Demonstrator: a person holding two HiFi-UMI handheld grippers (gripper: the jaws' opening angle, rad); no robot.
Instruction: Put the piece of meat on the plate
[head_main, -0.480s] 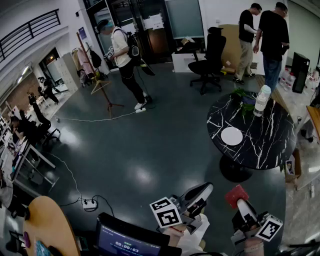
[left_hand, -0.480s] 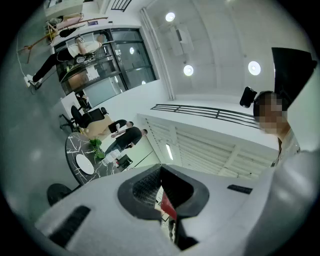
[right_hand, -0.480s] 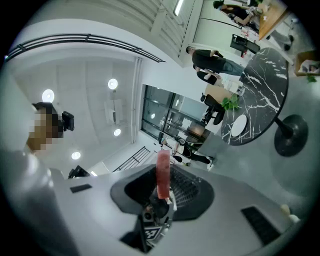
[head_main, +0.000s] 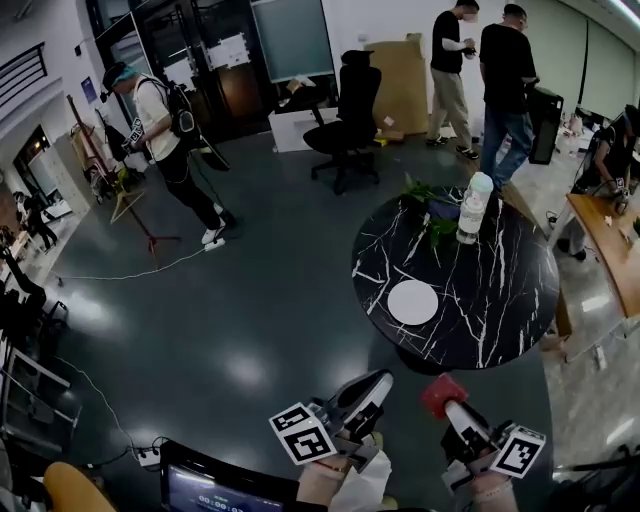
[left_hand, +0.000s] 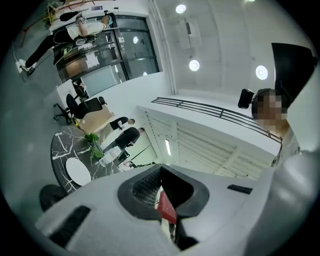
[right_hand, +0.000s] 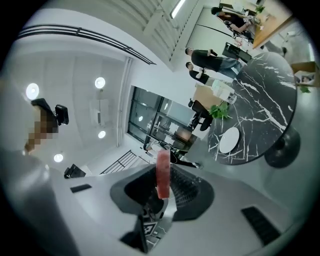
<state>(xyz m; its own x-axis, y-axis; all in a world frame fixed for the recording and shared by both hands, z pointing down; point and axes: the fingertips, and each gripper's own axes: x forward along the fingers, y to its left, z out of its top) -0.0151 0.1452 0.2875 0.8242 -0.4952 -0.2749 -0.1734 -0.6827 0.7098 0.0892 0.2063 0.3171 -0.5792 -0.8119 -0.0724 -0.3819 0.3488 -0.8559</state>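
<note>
A red piece of meat (head_main: 441, 393) sticks out from between the jaws of my right gripper (head_main: 452, 408), which is shut on it low in the head view. In the right gripper view the meat (right_hand: 162, 172) stands edge-on between the pads. The white plate (head_main: 413, 302) lies bare on the near left part of a round black marble table (head_main: 500, 300), well ahead of both grippers. My left gripper (head_main: 378, 392) hovers beside the right one, jaws a narrow slit apart with nothing in them. Through that slit the left gripper view shows the meat (left_hand: 167, 209), and the plate (left_hand: 78, 171) lies far off.
A white bottle (head_main: 474, 208) and a green plant (head_main: 430, 205) stand at the table's far edge. A black office chair (head_main: 352, 100) is beyond it, two people (head_main: 490, 70) stand at the back right, another person (head_main: 165, 130) walks at left. A wooden desk (head_main: 610, 240) flanks the table's right.
The table and plate have shifted left and come closer in the head view. Both grippers keep their pose, the meat still in the right one.
</note>
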